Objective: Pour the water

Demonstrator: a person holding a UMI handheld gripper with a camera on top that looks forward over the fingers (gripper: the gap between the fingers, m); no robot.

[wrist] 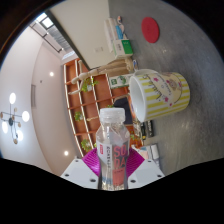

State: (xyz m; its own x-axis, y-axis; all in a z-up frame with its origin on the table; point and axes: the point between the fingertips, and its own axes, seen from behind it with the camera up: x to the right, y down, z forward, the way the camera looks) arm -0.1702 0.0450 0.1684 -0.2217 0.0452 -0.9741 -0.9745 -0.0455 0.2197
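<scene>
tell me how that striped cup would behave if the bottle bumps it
The striped cup looks thin-walled and open, probably light, so a nudge may slide or tip it. The bottle, held between the fingers, stands close before it.

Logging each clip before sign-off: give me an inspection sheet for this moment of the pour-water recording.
Surface: grey table, view strongly tilted.
Job's things: clear water bottle with a pink label, cap on, between the fingers; striped paper cup beyond it, open mouth facing the bottle.
Clutter: red disc; small green-topped container; other items too small to tell.
Grippers: hand-held gripper shut on the bottle, pink pads at both sides.
Cables: nothing seen.
Surroundings: wooden shelf unit, white wall, ceiling lights.
</scene>
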